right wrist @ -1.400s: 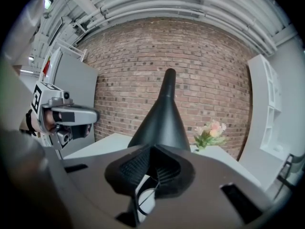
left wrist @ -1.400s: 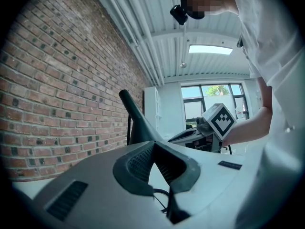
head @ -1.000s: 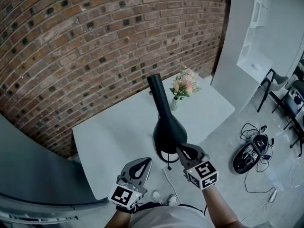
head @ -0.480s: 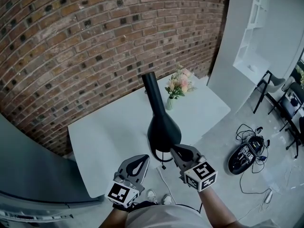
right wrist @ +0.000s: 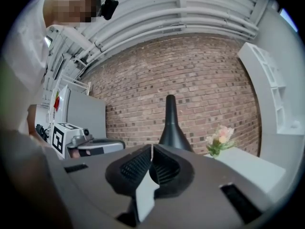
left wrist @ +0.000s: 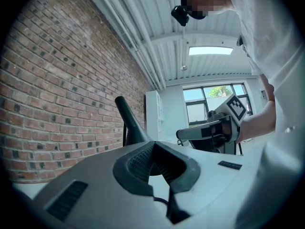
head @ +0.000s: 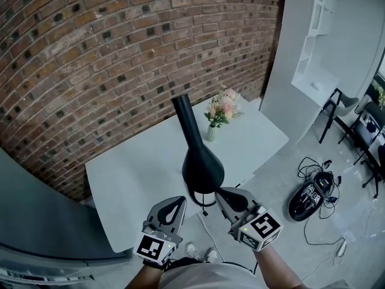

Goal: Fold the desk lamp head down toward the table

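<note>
A black desk lamp (head: 202, 168) stands near the front edge of the white table (head: 132, 173), its bulbous body low and its slim neck (head: 183, 118) rising toward the brick wall. Both grippers hover in front of the table edge, apart from the lamp. My left gripper (head: 175, 201) is shut and empty, left of the lamp's base. My right gripper (head: 225, 192) is shut and empty too, just right of the lamp's body. The lamp (left wrist: 127, 124) shows beyond the left jaws, and in the right gripper view the lamp (right wrist: 171, 127) stands straight ahead.
A small vase of pink flowers (head: 219, 109) stands on the table behind the lamp. The lamp's cord (head: 206, 212) hangs at the table edge. On the floor to the right lie a dark bag with cables (head: 313, 197), with chairs (head: 355, 110) beyond. A white shelf unit (head: 316, 47) stands far right.
My right gripper has risen a little beside the lamp's body. The left gripper has stayed put. The lamp stands as before; the head view has shifted slightly.
</note>
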The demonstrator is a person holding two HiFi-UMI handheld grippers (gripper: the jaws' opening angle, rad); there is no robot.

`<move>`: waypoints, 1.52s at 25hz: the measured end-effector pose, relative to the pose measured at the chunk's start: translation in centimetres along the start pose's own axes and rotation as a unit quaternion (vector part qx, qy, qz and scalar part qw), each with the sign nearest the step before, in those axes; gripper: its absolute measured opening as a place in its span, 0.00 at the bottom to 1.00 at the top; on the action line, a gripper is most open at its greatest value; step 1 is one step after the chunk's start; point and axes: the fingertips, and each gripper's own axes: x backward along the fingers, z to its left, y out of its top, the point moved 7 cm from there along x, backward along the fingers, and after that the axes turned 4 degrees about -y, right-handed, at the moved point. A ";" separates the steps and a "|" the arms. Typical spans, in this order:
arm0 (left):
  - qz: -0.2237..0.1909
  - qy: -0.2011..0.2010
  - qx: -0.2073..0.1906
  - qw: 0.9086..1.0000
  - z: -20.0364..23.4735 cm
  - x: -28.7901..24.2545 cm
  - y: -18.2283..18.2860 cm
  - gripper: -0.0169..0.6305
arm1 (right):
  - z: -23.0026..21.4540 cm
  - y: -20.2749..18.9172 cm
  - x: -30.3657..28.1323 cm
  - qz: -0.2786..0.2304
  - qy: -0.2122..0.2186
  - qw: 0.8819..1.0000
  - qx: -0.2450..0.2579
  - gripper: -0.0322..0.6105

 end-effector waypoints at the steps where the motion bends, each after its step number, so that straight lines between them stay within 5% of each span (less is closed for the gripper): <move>1: -0.001 -0.001 -0.001 1.000 -0.2 0.0 0.1 0.04 | 0.2 0.1 0.3 -0.002 0.004 1.000 -0.007 0.09; 12: 0.009 0.015 -0.010 1.000 -2.6 1.2 0.1 0.04 | 1.1 0.1 3.1 -0.036 0.033 0.996 -0.074 0.09; 23: -0.020 0.054 -0.021 0.998 -3.6 3.7 1.9 0.04 | 3.1 2.2 4.9 -0.077 0.052 0.996 -0.017 0.09; 38: -0.036 0.052 -0.029 0.998 -2.1 5.2 1.5 0.04 | 4.6 2.8 3.4 -0.087 0.033 0.996 0.011 0.09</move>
